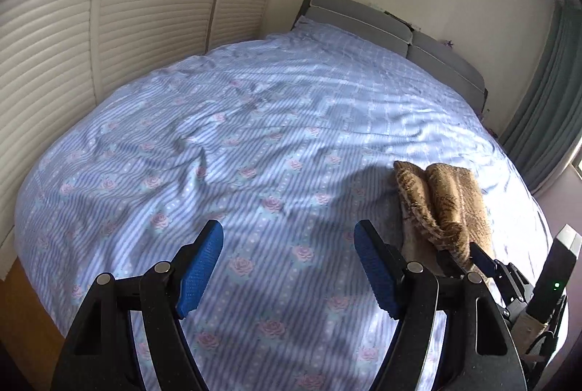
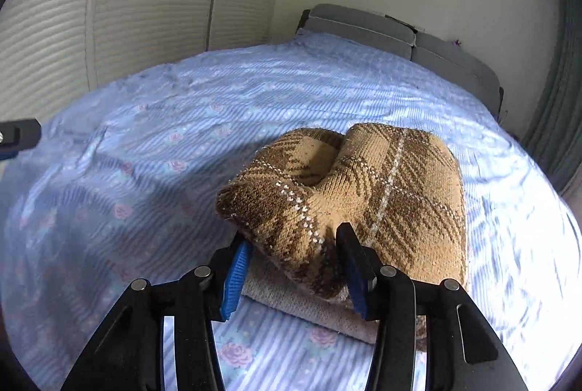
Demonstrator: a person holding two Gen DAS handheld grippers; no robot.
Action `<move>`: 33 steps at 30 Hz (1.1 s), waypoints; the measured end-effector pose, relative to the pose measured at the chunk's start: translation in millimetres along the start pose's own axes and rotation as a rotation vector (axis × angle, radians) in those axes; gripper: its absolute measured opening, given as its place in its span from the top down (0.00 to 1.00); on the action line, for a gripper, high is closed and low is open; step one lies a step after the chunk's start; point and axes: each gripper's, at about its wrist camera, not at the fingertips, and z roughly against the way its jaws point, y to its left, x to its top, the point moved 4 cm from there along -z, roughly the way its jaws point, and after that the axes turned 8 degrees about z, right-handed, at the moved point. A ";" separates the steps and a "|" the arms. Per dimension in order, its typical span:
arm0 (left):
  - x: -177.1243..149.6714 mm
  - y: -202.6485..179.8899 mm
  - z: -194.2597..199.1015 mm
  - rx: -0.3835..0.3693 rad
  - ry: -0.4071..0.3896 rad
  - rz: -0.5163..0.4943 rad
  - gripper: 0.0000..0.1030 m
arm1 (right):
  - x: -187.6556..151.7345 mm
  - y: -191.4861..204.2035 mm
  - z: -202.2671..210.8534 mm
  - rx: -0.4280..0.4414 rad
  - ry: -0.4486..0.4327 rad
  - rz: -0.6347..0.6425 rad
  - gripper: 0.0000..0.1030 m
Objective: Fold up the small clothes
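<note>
A brown plaid knitted garment (image 2: 363, 187) lies folded over on the blue floral bed sheet (image 2: 127, 194). My right gripper (image 2: 294, 256) straddles the garment's near folded edge, jaws partly closed around the thick fold, blue pads against its sides. In the left wrist view the same garment (image 1: 443, 198) lies at the right, with the right gripper (image 1: 473, 256) on its near end. My left gripper (image 1: 287, 245) is open and empty, hovering above bare sheet left of the garment.
The bed (image 1: 254, 136) fills both views. A grey headboard (image 1: 400, 30) is at the far end, white louvred doors (image 1: 109, 27) on the left, a green curtain (image 1: 545, 99) on the right. A wooden bed edge (image 1: 22, 311) shows at lower left.
</note>
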 end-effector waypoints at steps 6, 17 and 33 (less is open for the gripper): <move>2.3 -76.6 -15.5 -0.154 0.046 -0.117 0.28 | -25.8 -52.3 45.0 0.061 -0.067 -0.208 0.35; -13.2 -212.1 -114.5 -0.307 0.286 -0.290 0.39 | -78.1 -157.3 57.7 -0.024 -0.039 -0.469 0.35; -11.2 -202.0 -165.8 -0.369 0.486 -0.072 0.79 | -97.7 -179.0 50.1 -0.026 -0.036 -0.576 0.35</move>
